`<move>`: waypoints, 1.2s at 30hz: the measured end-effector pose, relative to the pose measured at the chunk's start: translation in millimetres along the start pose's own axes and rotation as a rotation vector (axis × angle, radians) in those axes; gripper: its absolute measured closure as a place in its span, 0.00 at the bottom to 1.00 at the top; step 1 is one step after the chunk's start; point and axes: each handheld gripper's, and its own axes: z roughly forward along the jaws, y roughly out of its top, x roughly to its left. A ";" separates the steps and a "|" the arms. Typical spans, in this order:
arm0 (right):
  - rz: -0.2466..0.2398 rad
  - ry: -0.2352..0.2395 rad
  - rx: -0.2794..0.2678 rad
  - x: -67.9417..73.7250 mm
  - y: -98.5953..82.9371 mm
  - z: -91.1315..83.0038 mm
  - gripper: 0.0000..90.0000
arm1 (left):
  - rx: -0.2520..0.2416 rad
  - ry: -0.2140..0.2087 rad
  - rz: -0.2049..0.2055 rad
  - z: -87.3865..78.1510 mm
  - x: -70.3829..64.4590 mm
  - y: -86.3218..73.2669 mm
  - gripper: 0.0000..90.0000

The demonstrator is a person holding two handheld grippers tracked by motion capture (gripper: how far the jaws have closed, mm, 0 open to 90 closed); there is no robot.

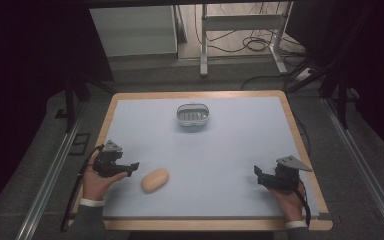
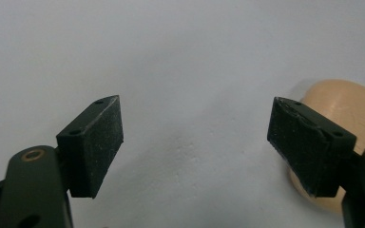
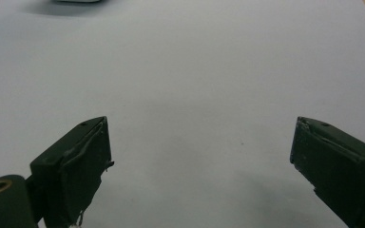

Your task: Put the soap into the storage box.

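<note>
- Your left claw (image 1: 132,167) is wide open and holds nothing. It sits low at the near left side of the table (image 1: 240,150).
- The tan soap bar (image 1: 155,180) lies flat on the table, just beside your left claw, on its right side. In the left gripper view the soap bar (image 2: 347,107) peeks out behind the right jaw, not between the jaws.
- Your right claw (image 1: 258,175) is wide open too and holds nothing. It sits at the near right side, well apart from the soap bar.
- A small clear soap dish (image 1: 193,115) stands at the far middle of the table, well apart from both claws.
</note>
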 end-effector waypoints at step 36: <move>0.032 0.004 0.001 -3.2 0.0 -0.1 0.08 | 0.074 -0.031 0.137 -19.8 -30.0 36.5 0.22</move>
